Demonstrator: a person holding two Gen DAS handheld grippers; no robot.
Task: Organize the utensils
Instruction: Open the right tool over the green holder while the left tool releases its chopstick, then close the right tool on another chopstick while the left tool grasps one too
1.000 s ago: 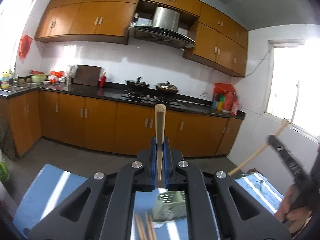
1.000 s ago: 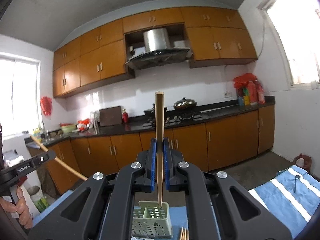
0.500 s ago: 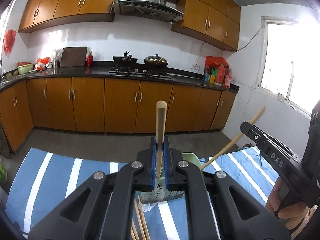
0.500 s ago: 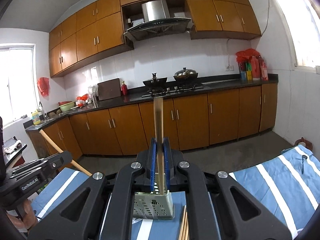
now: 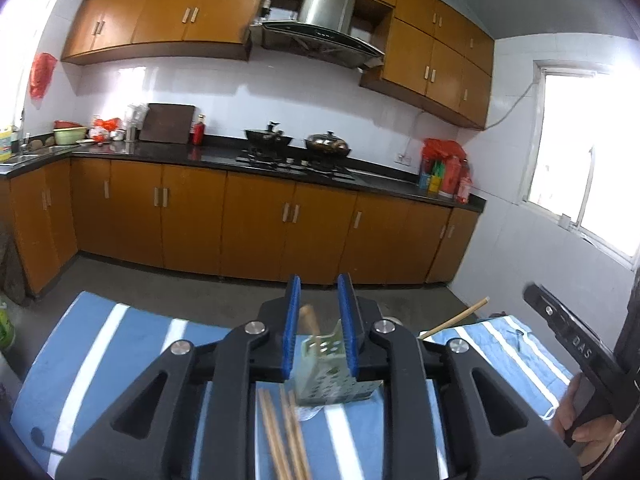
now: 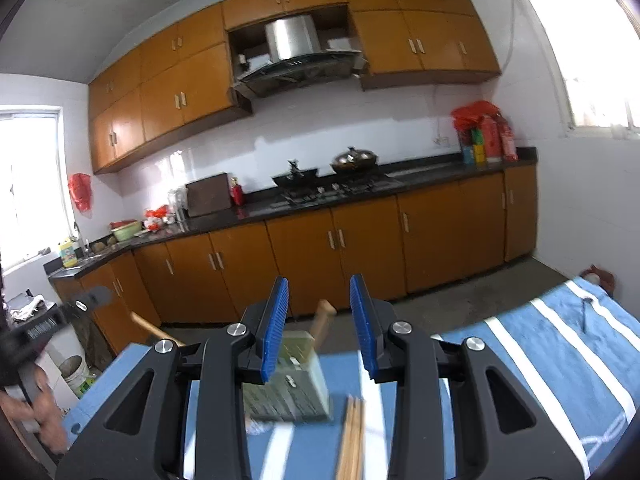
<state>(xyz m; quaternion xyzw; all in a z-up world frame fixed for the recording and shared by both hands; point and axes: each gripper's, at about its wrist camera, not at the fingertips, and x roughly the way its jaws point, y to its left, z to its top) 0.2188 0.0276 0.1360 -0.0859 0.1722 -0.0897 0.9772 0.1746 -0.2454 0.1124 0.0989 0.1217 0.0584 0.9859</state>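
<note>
So this looks like the drop-off step: both grippers are letting chopsticks go into the perforated green holder sitting on the blue striped cloth. Nearest the cameras, a few loose chopsticks are lying on the cloth just in front of the holder, waiting their turn. The left gripper is opening, its blue pads clear of the chopstick that's dropping between them into the holder. The right gripper is opening too (a bit wider), and its chopstick is standing loose between the pads, tip down in the holder. I'd guess the next move is backing off and reaching down for the loose ones. Kitchen cabinets are filling the background.
</note>
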